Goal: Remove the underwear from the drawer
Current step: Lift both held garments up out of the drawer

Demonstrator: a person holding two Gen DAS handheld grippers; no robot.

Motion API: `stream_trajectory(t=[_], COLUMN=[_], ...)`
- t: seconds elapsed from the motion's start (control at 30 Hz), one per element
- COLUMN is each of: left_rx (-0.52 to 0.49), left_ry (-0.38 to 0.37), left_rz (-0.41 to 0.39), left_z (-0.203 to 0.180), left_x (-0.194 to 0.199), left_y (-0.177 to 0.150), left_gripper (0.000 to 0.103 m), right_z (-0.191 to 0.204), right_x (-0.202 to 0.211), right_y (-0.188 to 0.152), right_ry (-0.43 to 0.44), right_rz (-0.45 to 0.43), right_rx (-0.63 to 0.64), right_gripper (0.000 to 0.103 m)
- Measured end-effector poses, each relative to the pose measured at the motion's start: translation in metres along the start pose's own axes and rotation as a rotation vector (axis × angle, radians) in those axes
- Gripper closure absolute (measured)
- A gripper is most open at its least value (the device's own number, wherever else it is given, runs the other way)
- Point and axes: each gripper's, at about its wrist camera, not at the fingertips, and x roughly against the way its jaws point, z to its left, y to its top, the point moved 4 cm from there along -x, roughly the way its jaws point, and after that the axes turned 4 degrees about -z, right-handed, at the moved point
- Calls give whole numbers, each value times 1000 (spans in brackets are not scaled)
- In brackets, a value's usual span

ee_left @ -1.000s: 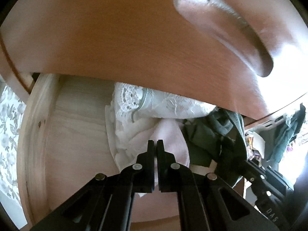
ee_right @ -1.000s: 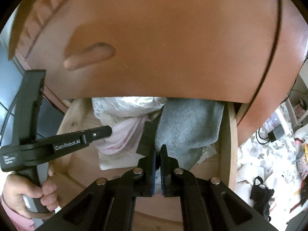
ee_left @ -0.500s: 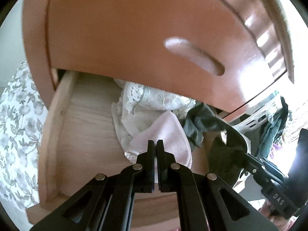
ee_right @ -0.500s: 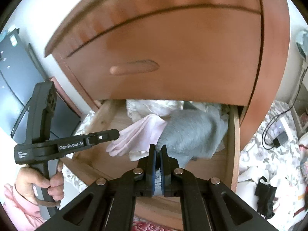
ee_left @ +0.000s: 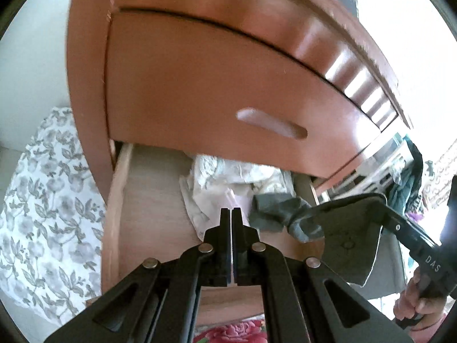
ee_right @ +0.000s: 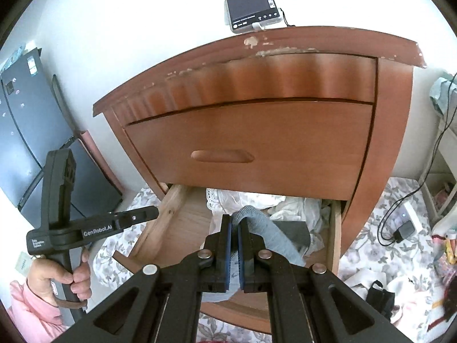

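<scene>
The low drawer [ee_right: 171,208] of a brown nightstand stands open. My right gripper [ee_right: 234,218] is shut on grey underwear [ee_right: 274,237], which hangs from the pads and trails down to the drawer's right side. In the left wrist view the same grey underwear [ee_left: 274,211] is raised above the drawer's front right. My left gripper [ee_left: 230,211] is shut with nothing in it, above the drawer's front; the right wrist view shows the left gripper [ee_right: 154,213] bare at the drawer's left wall. White lace garments [ee_right: 257,200] and a bit of pink cloth [ee_left: 237,200] lie inside.
The upper drawer with its recessed handle [ee_right: 222,155] is shut and overhangs the open one. A phone [ee_right: 251,0] leans on the nightstand top. A floral sheet [ee_left: 42,200] covers the floor. A charger with a cable [ee_right: 402,228] and clutter lie at the right. A dark cabinet [ee_right: 22,131] stands left.
Both grippers have risen and pulled back from the drawer. The grey underwear came up with the right gripper. The pink cloth under the left fingers stayed in the drawer.
</scene>
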Motion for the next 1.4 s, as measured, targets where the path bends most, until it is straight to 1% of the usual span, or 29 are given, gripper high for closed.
stream_trajectory(t=[0.1, 0.17, 0.27, 0.3, 0.33, 0.37, 0.4, 0.47, 0.53, 0.6, 0.67, 0.77, 0.9, 0.97, 1.0, 1.07, 1.1, 1.13, 1.23, 1.4], left_rx=[-17, -13, -30, -36, -45, -51, -62, -80, -98, -105, -93, -56, -46, -27, -13, 9, 9, 10, 34, 46], left_ry=[43, 58, 99, 104, 110, 114, 115, 132, 154, 165, 196, 211, 224, 228, 226, 215, 215, 213, 177, 121], left_rz=[54, 87, 125, 133, 146, 152, 160, 182, 202, 217, 236, 249, 254, 243, 242, 234, 229, 224, 196, 147], left_z=[-3, 1, -2, -4, -7, -9, -12, -17, -22, -24, -23, -19, -16, -11, -9, -5, -3, -2, 3, 5], left_x=[-22, -27, -41, -45, -52, -56, -62, -71, -81, -90, -99, -109, -115, -115, -114, -111, -109, -107, -97, -70], left_y=[-4, -3, -3, -3, -4, -5, -6, -9, -11, -13, -14, -16, -23, -27, -28, -30, -31, -31, -32, -30], left_gripper=[103, 102, 95, 85, 65, 57, 54, 53, 47, 47, 47, 47, 47, 56, 68, 74, 83, 87, 90, 91], right_z=[-2, -7, -14, -16, -17, -18, -20, -23, -29, -33, -37, -41, -46, -48, -48, -48, -48, -48, -47, -45], right_x=[0, -2, -4, -6, -6, -7, -9, -13, -17, -20, -23, -23, -25, -25, -25, -25, -26, -26, -26, -23], right_y=[-3, -5, -8, -9, -10, -11, -13, -15, -19, -22, -25, -29, -33, -34, -35, -37, -38, -38, -39, -38], right_ry=[-20, -33, -41, -43, -44, -46, -52, -59, -62, -65, -64, -65, -67, -67, -66, -65, -65, -66, -69, -77], right_rz=[16, 25, 35, 40, 44, 47, 55, 64, 75, 83, 91, 97, 104, 107, 107, 108, 108, 109, 110, 98], right_rx=[1, -12, -20, -21, -19, -16, -13, -13, -26, -33, -38, -38, -42, -46, -48, -48, -49, -49, -51, -59], right_gripper=[99, 99, 99, 99, 99, 99, 99, 99, 99, 99, 99, 99, 99, 99, 99, 99, 99, 99, 99, 99])
